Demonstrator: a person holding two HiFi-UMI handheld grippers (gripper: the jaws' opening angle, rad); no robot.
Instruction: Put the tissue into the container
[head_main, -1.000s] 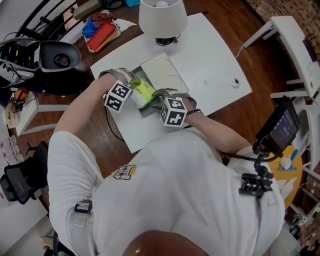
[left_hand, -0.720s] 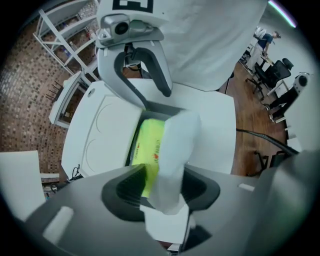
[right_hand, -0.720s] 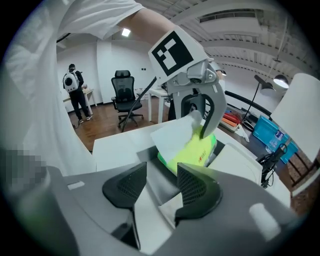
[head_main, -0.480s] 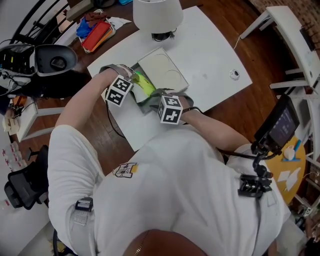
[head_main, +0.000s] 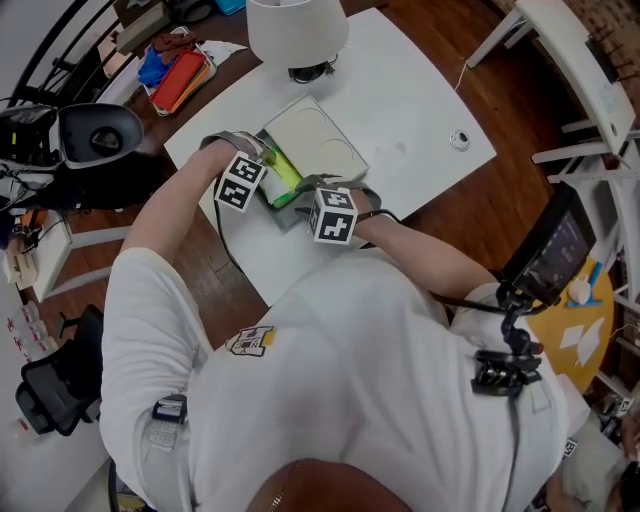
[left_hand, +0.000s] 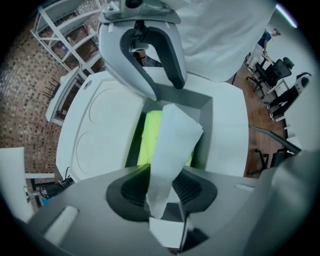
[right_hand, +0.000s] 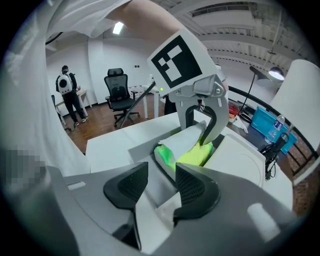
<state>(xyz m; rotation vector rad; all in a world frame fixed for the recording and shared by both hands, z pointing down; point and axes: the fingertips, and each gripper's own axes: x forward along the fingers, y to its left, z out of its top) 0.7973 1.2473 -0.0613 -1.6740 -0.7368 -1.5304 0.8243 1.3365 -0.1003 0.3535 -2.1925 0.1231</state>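
Observation:
A grey open container (head_main: 289, 214) stands on the white table (head_main: 410, 100) with a bright green tissue pack (head_main: 282, 172) inside. In the left gripper view a white tissue (left_hand: 172, 145) rises from the green pack (left_hand: 149, 137) into my left gripper (left_hand: 161, 187). Its jaws are closing and pinch the sheet's end. My right gripper (right_hand: 161, 187) straddles the container's near wall (right_hand: 150, 172) from the opposite side, jaws narrowed on it. In the head view the left gripper (head_main: 266, 170) and right gripper (head_main: 303, 197) face each other over the box.
A white lid-like panel (head_main: 318, 145) lies against the container's far side. A white lamp (head_main: 297, 30) stands at the table's back edge, with a small round object (head_main: 459, 139) to the right. Chairs and a cluttered side table (head_main: 175, 70) surround the table.
Both grippers stay at the container while the whole scene drifts slightly up and left in the head view. The left gripper sits a little closer to the green pack.

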